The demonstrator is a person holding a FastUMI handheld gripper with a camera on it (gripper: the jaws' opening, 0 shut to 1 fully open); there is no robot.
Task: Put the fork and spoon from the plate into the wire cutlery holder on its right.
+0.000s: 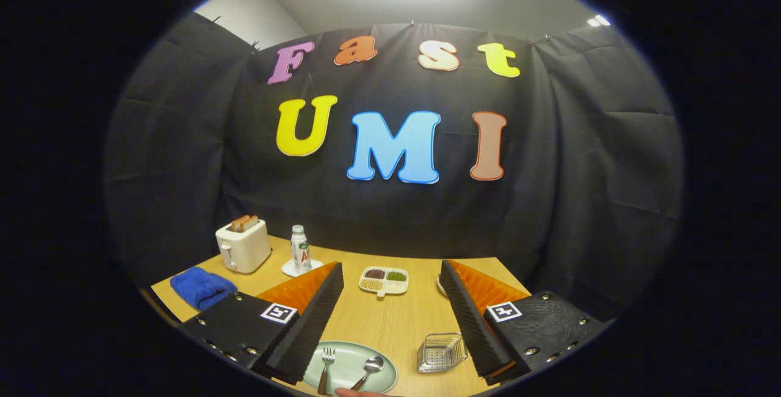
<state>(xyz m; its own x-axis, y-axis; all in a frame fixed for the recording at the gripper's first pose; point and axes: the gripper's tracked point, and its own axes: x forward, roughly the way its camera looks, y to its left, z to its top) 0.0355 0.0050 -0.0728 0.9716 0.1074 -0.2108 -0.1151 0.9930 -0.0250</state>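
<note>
The gripper hangs above the wooden table, its fingers spread wide apart and holding nothing. At the bottom centre of the frame sits the round pale green plate, just ahead of and below the fingers, nearer the left one. On it lie a small metal fork with a dark handle, tines pointing away, and a metal spoon with a dark handle, bowl up and angled to the right; the two are close together but apart. Right of the plate, against the right finger, stands the small silver wire cutlery holder, with nothing showing inside.

Here's the danger: both pieces lie flat on a smooth plate, so a closing pinch will likely skate over the thin handle or nudge the plate. With fork and spoon so close, one may get knocked while the other is gripped. The holder looks light, and its open mesh could snag a handle or tip if the drop comes in crooked.

A fingertip peeks in at the very bottom edge, under the plate.
</note>
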